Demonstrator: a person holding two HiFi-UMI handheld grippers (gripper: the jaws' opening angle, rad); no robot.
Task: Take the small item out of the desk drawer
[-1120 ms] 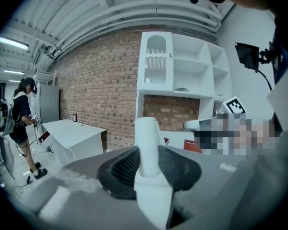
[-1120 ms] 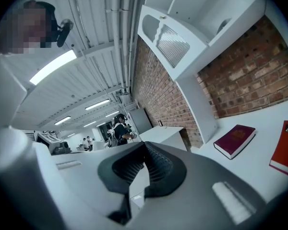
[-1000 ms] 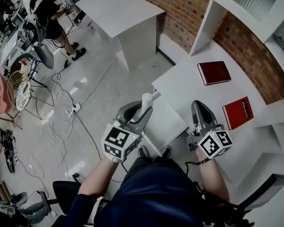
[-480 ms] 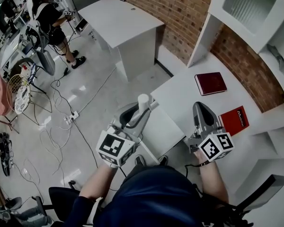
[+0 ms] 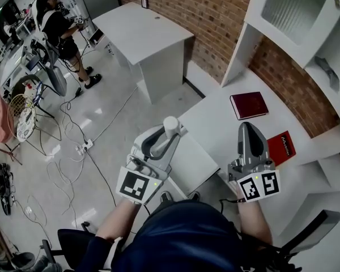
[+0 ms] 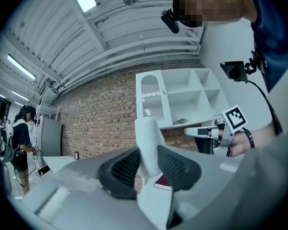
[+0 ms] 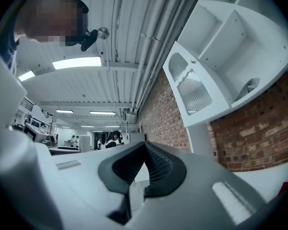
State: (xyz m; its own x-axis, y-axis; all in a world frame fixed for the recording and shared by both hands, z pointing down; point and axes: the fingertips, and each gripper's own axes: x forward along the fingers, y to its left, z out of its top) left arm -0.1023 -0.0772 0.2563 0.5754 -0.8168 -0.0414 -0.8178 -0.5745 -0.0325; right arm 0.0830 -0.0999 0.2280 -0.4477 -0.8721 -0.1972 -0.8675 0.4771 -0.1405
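One small white cylinder (image 5: 171, 122) sits pinched in L gripper (image 6: 148, 165), R gripper (image 7: 145, 163) closed on nothing; grip firm, lift straight clear of drawer (image 5: 199, 162).

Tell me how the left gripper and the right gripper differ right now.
The left gripper is shut on a small white cylinder; the right gripper is shut with nothing between its jaws. The left gripper sits off the white desk's edge; the right gripper points over the desk top. Both are grey and shut.

The brick wall (image 5: 204, 16) looks rough, the desk (image 5: 215, 118) matt, the floor (image 5: 102, 101) glossy.
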